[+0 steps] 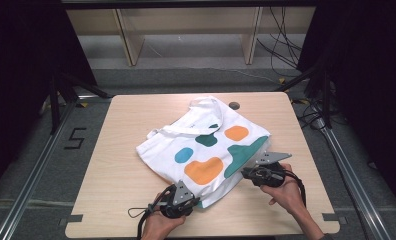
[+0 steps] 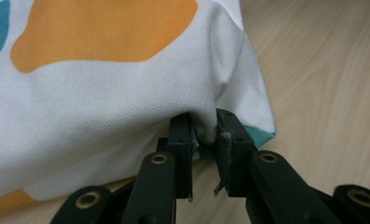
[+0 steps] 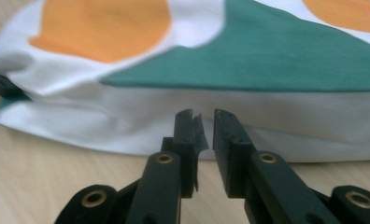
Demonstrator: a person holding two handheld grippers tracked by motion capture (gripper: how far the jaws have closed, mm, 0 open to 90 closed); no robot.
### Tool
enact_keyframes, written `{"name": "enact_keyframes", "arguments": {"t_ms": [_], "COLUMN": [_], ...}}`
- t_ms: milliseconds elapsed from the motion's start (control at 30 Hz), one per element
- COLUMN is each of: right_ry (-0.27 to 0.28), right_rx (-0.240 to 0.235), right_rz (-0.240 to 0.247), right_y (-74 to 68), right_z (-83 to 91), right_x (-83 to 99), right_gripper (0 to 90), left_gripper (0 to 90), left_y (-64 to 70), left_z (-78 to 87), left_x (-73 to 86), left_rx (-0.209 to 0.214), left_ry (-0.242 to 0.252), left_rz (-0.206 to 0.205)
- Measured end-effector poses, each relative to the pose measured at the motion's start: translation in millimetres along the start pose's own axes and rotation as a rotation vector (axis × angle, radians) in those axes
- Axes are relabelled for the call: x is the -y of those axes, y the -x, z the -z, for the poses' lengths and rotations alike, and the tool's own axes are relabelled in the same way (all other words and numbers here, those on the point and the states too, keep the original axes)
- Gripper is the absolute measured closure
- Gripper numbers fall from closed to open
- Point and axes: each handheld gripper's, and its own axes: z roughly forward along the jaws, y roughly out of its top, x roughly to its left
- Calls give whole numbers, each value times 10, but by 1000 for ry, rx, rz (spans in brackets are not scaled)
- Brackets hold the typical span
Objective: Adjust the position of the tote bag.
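At the near edge of the table (image 1: 111,200), the left gripper (image 2: 204,135) pinches a fold of the tote bag's (image 1: 206,145) near corner; to the right, the right gripper (image 3: 202,122) points at the bag's side hem, jaws slightly apart, holding nothing; the spotted white bag lies mid-table.

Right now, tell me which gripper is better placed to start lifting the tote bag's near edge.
Left. The left gripper already pinches a fold of the white tote bag between its jaws. The right gripper stands at the bag's edge, jaws slightly apart, holding nothing.
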Motion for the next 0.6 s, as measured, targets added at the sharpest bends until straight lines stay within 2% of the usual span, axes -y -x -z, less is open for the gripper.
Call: {"name": "enact_keyframes", "arguments": {"t_ms": [67, 100, 133, 167, 200, 233, 333, 367, 400, 433, 467, 533, 600], "right_ry": [14, 30, 24, 20, 20, 17, 29, 38, 35, 35, 12, -10, -9], "right_rx": [-19, -21, -26, -21, -21, -21, -23, -32, -38, -38, -1, 30, 40], "right_rz": [-34, -70, -93, -130, -130, -209, -236, -253, -296, -296, -285, -302, -287], "right_y": [-39, -57, -66, -79, -79, -104, -102, -120, -179, -179, -216, -259, -237], "right_z": [30, 46, 62, 65, 65, 55, 46, 35, 14, 14, -19, -58, -87], "right_x": [-17, -27, -35, -37, -37, -29, -33, -40, -59, -59, -79, -98, -94], "right_gripper": [716, 671, 644, 570, 570, 520, 481, 456, 416, 416, 384, 357, 349], "left_gripper": [768, 766, 765, 759, 759, 749, 746, 746, 743, 743, 735, 723, 715], "left_y": [42, 50, 73, 85, 111, 123, 157, 163, 178, 188, 228, 249, 263], "left_z": [-28, -38, -54, -65, -92, -101, -127, -141, -152, -163, -191, -214, -228], "left_x": [-34, -41, -58, -67, -71, -89, -109, -121, -128, -132, -150, -173, -182], "left_rx": [8, 2, 25, 29, 22, 23, 18, 35, 38, 38, 34, 33, 29], "left_ry": [-11, -14, -17, -17, 1, -6, -1, 0, 3, 7, 16, 9, 9], "left_rz": [-16, -30, -14, -12, -2, 2, 0, 11, 32, 36, 40, 35, 37]}}
